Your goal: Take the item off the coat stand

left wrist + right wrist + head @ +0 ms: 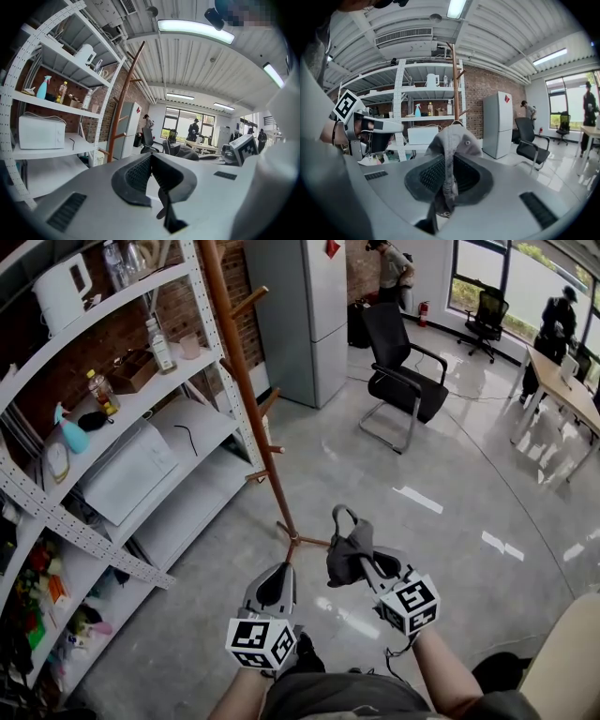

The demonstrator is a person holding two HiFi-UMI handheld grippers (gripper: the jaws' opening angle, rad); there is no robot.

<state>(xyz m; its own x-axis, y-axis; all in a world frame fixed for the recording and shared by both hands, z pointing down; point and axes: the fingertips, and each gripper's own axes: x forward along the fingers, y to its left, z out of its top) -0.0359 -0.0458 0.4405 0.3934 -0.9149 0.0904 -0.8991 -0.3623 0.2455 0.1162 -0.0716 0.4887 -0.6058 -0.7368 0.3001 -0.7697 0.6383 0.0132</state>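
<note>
The wooden coat stand (pixel 246 390) rises at the centre left, its bare pegs sticking out and its feet (pixel 292 538) on the grey floor. A grey cap (pixel 348 554) with a dark strap loop hangs clear of the stand, just right of its base. My right gripper (pixel 367 565) is shut on the cap. In the right gripper view the cap (pixel 453 138) drapes over the closed pads (pixel 426 176), with the stand (pixel 454 79) behind it. My left gripper (pixel 277 585) is beside it, shut and empty. The left gripper view shows its pads (pixel 136 176) together and the stand (pixel 125 98) ahead.
A white metal shelf unit (pixel 141 409) with a microwave (pixel 127 474), bottles and boxes runs along the left. A grey fridge (pixel 300 315) and a black chair (pixel 398 371) stand beyond the coat stand. People and a desk (pixel 567 390) are at the far right.
</note>
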